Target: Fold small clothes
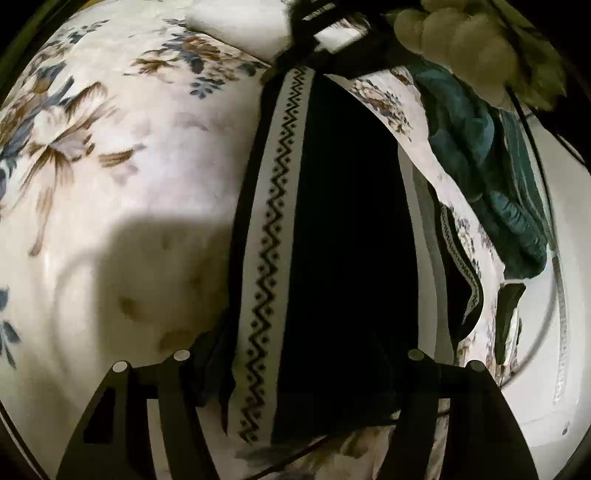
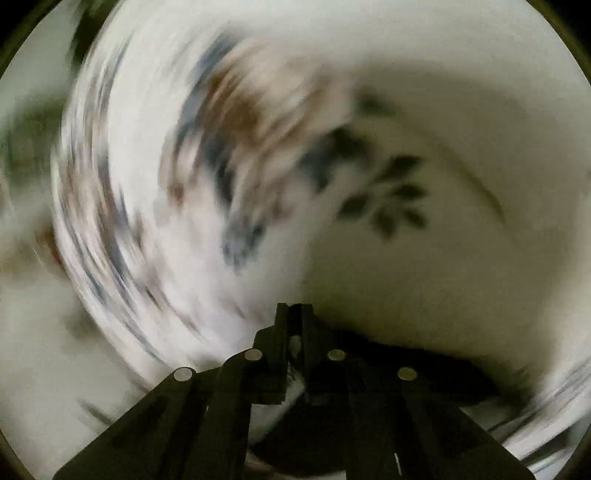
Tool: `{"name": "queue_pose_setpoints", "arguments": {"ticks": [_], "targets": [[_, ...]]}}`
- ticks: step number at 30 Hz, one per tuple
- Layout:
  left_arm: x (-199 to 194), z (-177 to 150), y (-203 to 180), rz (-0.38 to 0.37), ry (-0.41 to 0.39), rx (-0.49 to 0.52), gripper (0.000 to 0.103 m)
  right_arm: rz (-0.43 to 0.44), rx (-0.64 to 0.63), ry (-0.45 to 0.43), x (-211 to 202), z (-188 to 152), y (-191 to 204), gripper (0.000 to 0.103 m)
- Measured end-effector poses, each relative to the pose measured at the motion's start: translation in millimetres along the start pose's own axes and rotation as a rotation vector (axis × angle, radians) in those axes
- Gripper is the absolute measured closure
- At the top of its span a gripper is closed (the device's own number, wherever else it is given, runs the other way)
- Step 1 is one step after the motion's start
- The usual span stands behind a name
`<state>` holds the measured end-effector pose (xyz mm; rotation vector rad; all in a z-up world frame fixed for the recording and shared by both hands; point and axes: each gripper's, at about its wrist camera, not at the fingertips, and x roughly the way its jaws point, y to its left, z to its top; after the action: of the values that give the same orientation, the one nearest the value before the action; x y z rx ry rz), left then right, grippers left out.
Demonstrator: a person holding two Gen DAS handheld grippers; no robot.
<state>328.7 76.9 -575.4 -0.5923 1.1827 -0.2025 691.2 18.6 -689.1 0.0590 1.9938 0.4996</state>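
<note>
A black garment (image 1: 343, 229) with a white zigzag-patterned band (image 1: 275, 236) hangs stretched over the floral bedsheet (image 1: 110, 147). In the left wrist view my left gripper (image 1: 299, 369) has its jaws wide apart, and the garment's near end passes between the fingers (image 1: 177, 387); whether they grip it is unclear. At the top, the other gripper (image 1: 314, 22) pinches the garment's far end, with a gloved hand (image 1: 461, 40) behind it. In the right wrist view my right gripper (image 2: 294, 314) is shut on dark and white cloth (image 2: 295, 369); the view is motion-blurred.
A teal garment (image 1: 491, 177) lies crumpled on the sheet at the right. Another dark piece with a zigzag band (image 1: 465, 273) lies beside it. The bed's edge and a white surface (image 1: 554, 332) show at far right.
</note>
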Motion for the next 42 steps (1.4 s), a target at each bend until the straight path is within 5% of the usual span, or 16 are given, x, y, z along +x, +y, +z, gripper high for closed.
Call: {"name": "queue_pose_setpoints", "arguments": {"ticks": [4, 6, 8, 11, 14, 18, 21, 27, 28, 29, 30, 35, 37, 42], "targets": [[-2, 4, 7, -0.014, 0.019, -0.044, 0.04, 0.127, 0.114, 0.005, 7, -10, -42, 0.095], [-9, 7, 11, -0.02, 0.032, -0.07, 0.042, 0.23, 0.119, -0.027, -8, -28, -55, 0.085], [-23, 10, 15, -0.024, 0.021, -0.079, 0.04, 0.282, 0.12, -0.129, -39, -57, -72, 0.04], [-38, 17, 25, -0.024, 0.024, -0.094, 0.037, 0.297, 0.166, -0.319, -92, -131, -123, 0.035], [-47, 21, 37, 0.001, 0.023, -0.125, 0.034, 0.313, 0.332, -0.393, -107, -205, -187, 0.031], [-50, 19, 42, 0.032, 0.044, -0.13, 0.034, 0.381, 0.659, -0.418, -61, -316, -286, 0.031], [-48, 14, 41, 0.043, 0.065, -0.145, 0.034, 0.471, 0.848, -0.44, -12, -364, -338, 0.031], [-39, 3, 36, 0.069, 0.105, -0.171, 0.034, 0.777, 0.855, -0.561, 61, -359, -363, 0.031], [-38, 2, 35, 0.074, 0.106, -0.172, 0.034, 0.778, 0.849, -0.575, 66, -355, -361, 0.037], [-38, 1, 34, 0.08, 0.109, -0.172, 0.034, 0.776, 0.857, -0.62, 66, -357, -359, 0.064], [-38, 1, 32, 0.085, 0.113, -0.171, 0.034, 0.768, 0.864, -0.634, 66, -358, -355, 0.077], [-44, 6, 23, 0.095, 0.1, -0.143, 0.034, 0.905, 0.981, -0.7, 47, -405, -351, 0.083], [-45, 8, 22, 0.101, 0.098, -0.133, 0.034, 0.862, 1.011, -0.674, 41, -422, -353, 0.083], [-47, 10, 27, 0.111, 0.084, -0.154, 0.034, 0.367, 0.915, -0.54, 34, -423, -355, 0.077]]}}
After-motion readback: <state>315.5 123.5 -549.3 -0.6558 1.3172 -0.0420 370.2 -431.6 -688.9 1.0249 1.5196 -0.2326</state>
